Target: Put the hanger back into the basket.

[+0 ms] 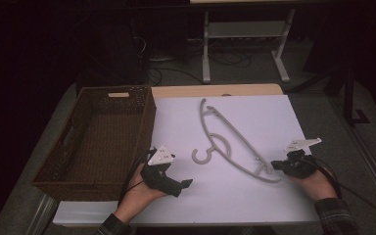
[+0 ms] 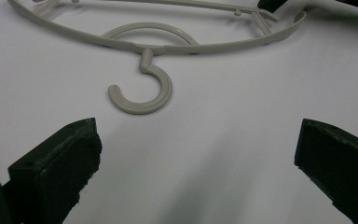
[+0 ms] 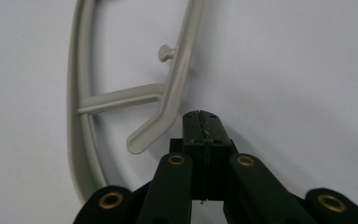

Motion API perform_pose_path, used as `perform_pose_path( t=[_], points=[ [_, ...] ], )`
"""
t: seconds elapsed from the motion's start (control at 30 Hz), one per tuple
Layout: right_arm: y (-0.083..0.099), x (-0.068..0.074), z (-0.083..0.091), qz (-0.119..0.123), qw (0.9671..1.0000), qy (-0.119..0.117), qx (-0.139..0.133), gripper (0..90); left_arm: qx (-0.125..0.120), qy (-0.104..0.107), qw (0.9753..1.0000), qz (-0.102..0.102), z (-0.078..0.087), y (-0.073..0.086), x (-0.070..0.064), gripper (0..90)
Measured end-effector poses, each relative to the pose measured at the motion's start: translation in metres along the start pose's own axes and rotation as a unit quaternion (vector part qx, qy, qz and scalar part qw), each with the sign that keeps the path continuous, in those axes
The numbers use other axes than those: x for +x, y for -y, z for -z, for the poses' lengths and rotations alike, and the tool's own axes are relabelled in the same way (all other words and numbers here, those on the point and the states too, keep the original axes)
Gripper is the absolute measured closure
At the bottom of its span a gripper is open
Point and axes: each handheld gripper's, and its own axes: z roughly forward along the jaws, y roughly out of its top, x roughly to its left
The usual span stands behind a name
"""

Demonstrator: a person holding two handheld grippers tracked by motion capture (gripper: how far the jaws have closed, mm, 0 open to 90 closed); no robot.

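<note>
A grey plastic clothes hanger (image 1: pixel 235 142) lies flat on the white table top (image 1: pixel 274 117), its hook (image 1: pixel 203 154) toward the left. My left gripper (image 1: pixel 185 185) sits near the front edge, left of the hook, with its jaws wide open and nothing between them; its own view faces the hook (image 2: pixel 142 91) across bare table. My right gripper (image 1: pixel 275 165) rests at the hanger's near right end. Its jaws are pressed together, empty, with the tip (image 3: pixel 201 122) just beside the hanger's end bar (image 3: pixel 149 130).
A brown wicker basket (image 1: pixel 78 147) stands at the table's left side, close to my left hand. A white metal frame (image 1: pixel 245 34) and cables stand on the floor beyond the far edge. The table's right edge lies just past my right hand.
</note>
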Motion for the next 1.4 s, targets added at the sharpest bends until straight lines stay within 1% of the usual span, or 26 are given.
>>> perform_pose_path(
  t=[0.1,0.17,0.2,0.23,0.27,0.3,0.33,0.4,0.43,0.57,0.6,0.63,0.7,0.77,0.8,0.83,0.87,0.9,0.97,1.0,1.07,1.13,1.2,1.27,1.33,1.4],
  points=[
    [-0.001,0.004,-0.004,0.008,0.9999,-0.007,0.008,89.5,0.001,0.000,1.0000,-0.002,0.000,0.000,0.000,0.0],
    [-0.003,0.007,-0.005,0.010,0.9997,-0.020,0.003,89.5,0.001,0.000,1.0000,-0.002,0.000,0.000,-0.001,0.0],
    [-0.003,0.007,-0.005,0.010,0.9997,-0.020,0.003,89.5,0.001,0.000,1.0000,-0.002,0.000,0.000,-0.001,0.0],
    [-0.005,0.013,-0.008,0.016,0.9994,-0.029,0.005,89.5,0.001,0.000,1.0000,-0.002,0.000,0.000,0.000,0.0],
    [-0.005,0.013,-0.008,0.016,0.9994,-0.029,0.005,89.5,0.001,0.000,1.0000,-0.002,0.000,0.000,0.000,0.0],
    [-0.008,0.020,-0.012,0.024,0.9989,-0.040,0.006,89.6,0.001,0.000,1.0000,-0.002,0.000,0.000,0.000,0.0],
    [-0.008,0.020,-0.012,0.024,0.9989,-0.040,0.006,89.6,0.001,0.000,1.0000,-0.002,0.000,0.000,0.000,0.0],
    [-0.012,0.028,-0.016,0.033,0.9978,-0.057,0.006,89.5,0.003,0.000,1.0000,-0.003,-0.001,0.000,0.000,0.0],
    [-0.014,0.033,-0.019,0.040,0.9969,-0.067,0.004,89.5,0.003,0.000,1.0000,-0.003,-0.001,0.000,-0.001,0.0],
    [-0.025,0.053,-0.027,0.063,0.9935,-0.095,-0.003,89.6,0.004,0.000,1.0000,-0.004,-0.001,0.000,-0.001,0.0],
    [-0.031,0.063,-0.032,0.077,0.9917,-0.104,-0.002,89.6,0.004,0.000,1.0000,-0.004,-0.001,0.000,-0.001,0.0],
    [-0.031,0.063,-0.032,0.077,0.9917,-0.104,-0.002,89.6,0.004,0.000,1.0000,-0.004,-0.001,0.000,-0.001,0.0],
    [-0.036,0.072,-0.037,0.085,0.9902,-0.111,0.000,89.6,0.005,0.000,1.0000,-0.004,-0.002,0.001,-0.001,0.0],
    [-0.041,0.078,-0.042,0.091,0.9889,-0.118,-0.001,89.6,0.006,0.002,1.0000,-0.004,-0.002,0.001,-0.001,0.0],
    [-0.045,0.085,-0.047,0.097,0.9872,-0.127,-0.004,89.6,0.006,0.002,1.0000,-0.005,-0.003,0.001,-0.002,0.0],
    [-0.045,0.085,-0.047,0.097,0.9872,-0.127,-0.004,89.6,0.007,0.003,1.0000,-0.004,-0.003,0.001,-0.002,0.0],
    [-0.050,0.094,-0.052,0.106,0.9850,-0.136,-0.004,89.5,0.009,0.003,0.9999,-0.005,-0.004,0.001,-0.002,0.0],
    [-0.050,0.094,-0.052,0.106,0.9850,-0.136,-0.004,89.5,0.011,0.004,0.9999,-0.006,-0.004,0.001,-0.002,0.0],
    [-0.057,0.105,-0.058,0.117,0.9823,-0.146,-0.004,89.6,0.012,0.005,0.9999,-0.007,-0.005,0.001,-0.002,0.0],
    [-0.059,0.109,-0.060,0.121,0.9814,-0.149,-0.004,89.5,0.012,0.004,0.9999,-0.007,-0.005,0.001,-0.002,0.0],
    [-0.066,0.120,-0.066,0.136,0.9782,-0.157,-0.003,89.6,0.010,0.004,0.9999,-0.005,-0.004,0.001,-0.002,0.0],
    [-0.069,0.125,-0.069,0.142,0.9770,-0.159,-0.003,89.5,0.007,0.002,1.0000,-0.004,-0.004,0.001,-0.001,0.0],
    [-0.070,0.124,-0.069,0.143,0.9775,-0.155,-0.004,89.5,0.005,0.000,1.0000,-0.002,-0.003,0.002,-0.001,0.0],
    [-0.070,0.120,-0.066,0.137,0.9801,-0.143,-0.003,89.5,0.003,-0.004,1.0000,-0.002,-0.004,0.000,0.000,0.3],
    [-0.069,0.112,-0.060,0.126,0.9832,-0.132,-0.014,88.6,-0.003,-0.007,1.0000,-0.001,-0.006,-0.002,0.001,4.3],
    [-0.069,0.105,-0.052,0.109,0.9864,-0.119,-0.030,75.0,-0.003,-0.011,0.9999,0.001,-0.011,-0.006,0.002,7.3]
  ],
)
